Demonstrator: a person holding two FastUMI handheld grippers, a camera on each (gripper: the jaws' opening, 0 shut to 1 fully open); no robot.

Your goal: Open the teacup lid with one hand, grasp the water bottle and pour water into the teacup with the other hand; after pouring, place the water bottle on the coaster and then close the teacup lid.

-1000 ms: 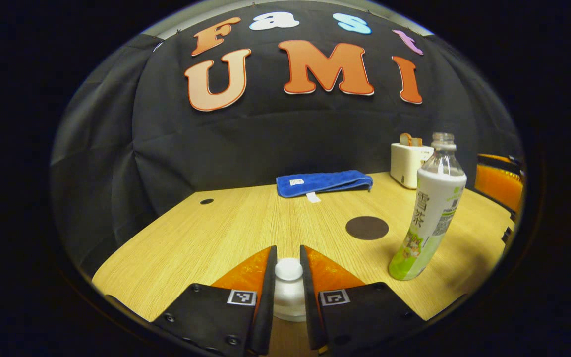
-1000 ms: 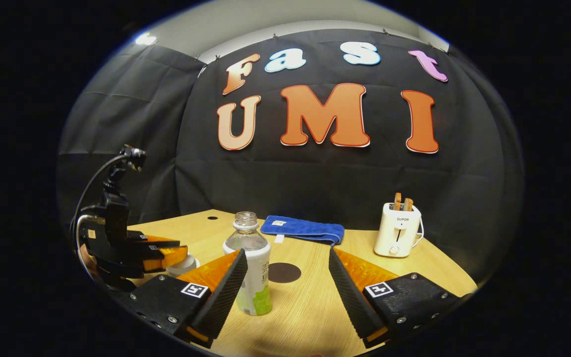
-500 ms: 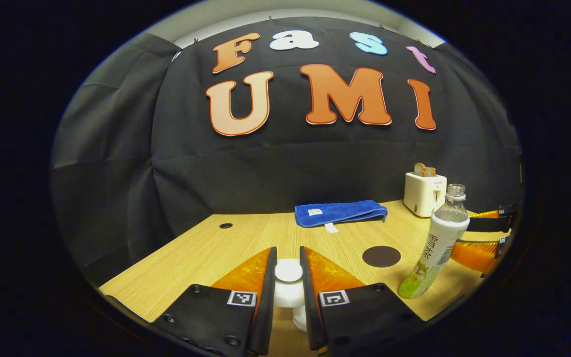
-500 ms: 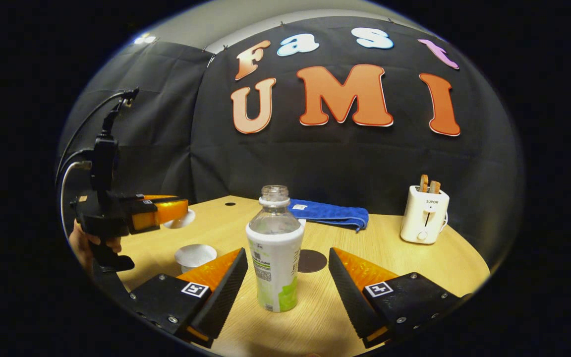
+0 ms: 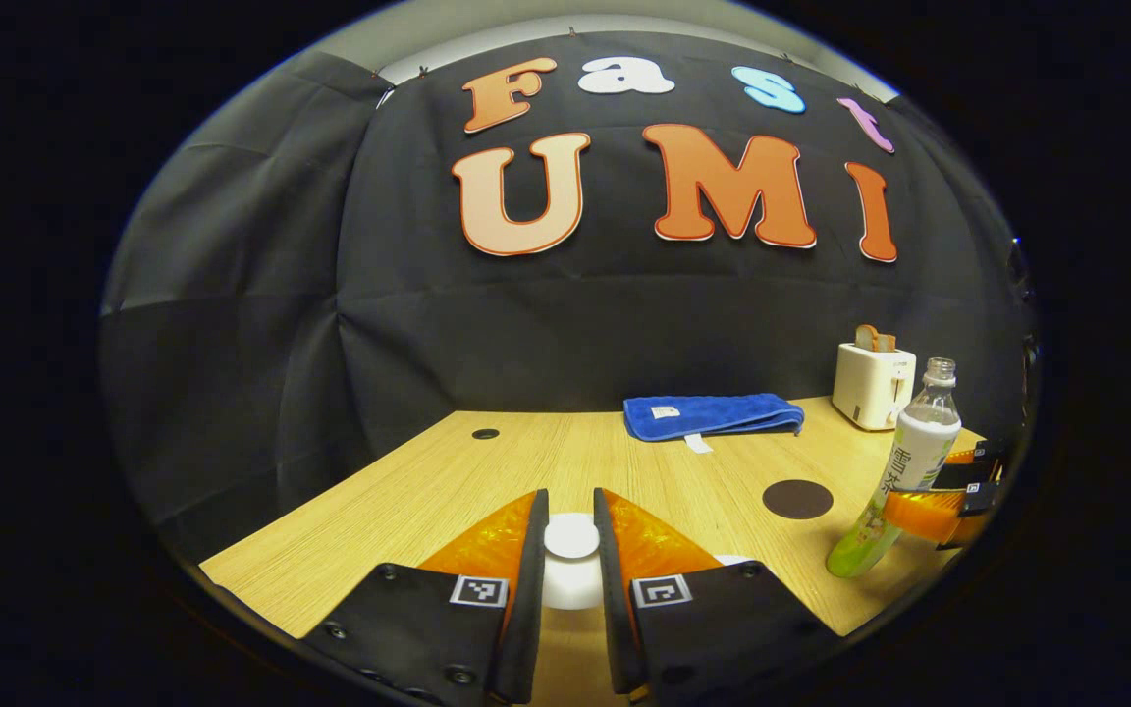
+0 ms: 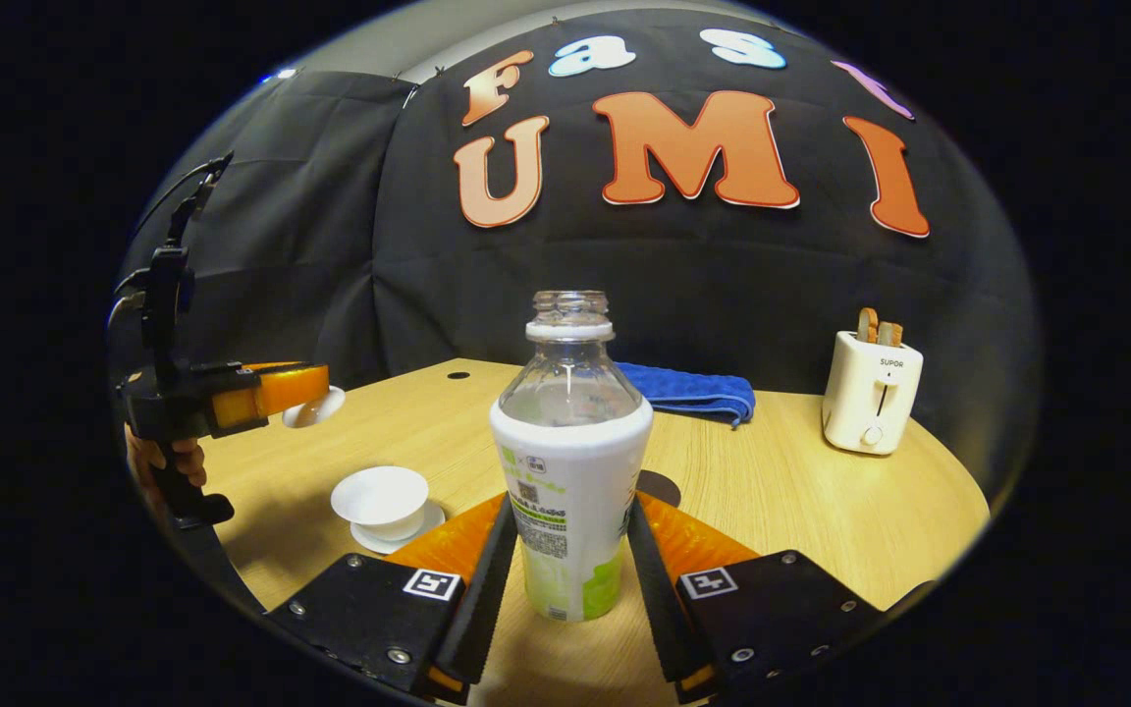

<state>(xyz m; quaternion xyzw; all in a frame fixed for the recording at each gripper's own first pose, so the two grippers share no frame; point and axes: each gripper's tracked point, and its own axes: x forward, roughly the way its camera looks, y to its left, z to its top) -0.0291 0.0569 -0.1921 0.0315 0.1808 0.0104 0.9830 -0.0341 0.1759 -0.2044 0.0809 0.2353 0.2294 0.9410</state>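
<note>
Lid [image 5: 571, 538] lifted off cup [image 6: 381, 496], tool [image 6: 565, 579] gripping bottle [image 6: 570, 462]

Teacup [image 6: 381, 499] left of bottle [image 6: 570, 462]; towel [image 6: 693, 391] behind.

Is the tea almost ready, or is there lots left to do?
Some is done: the left gripper holds the lid up off the teacup. Right now the right gripper is closed around the water bottle, which stands on the table. Pouring, parking the bottle on the coaster and putting the lid back are left.
</note>
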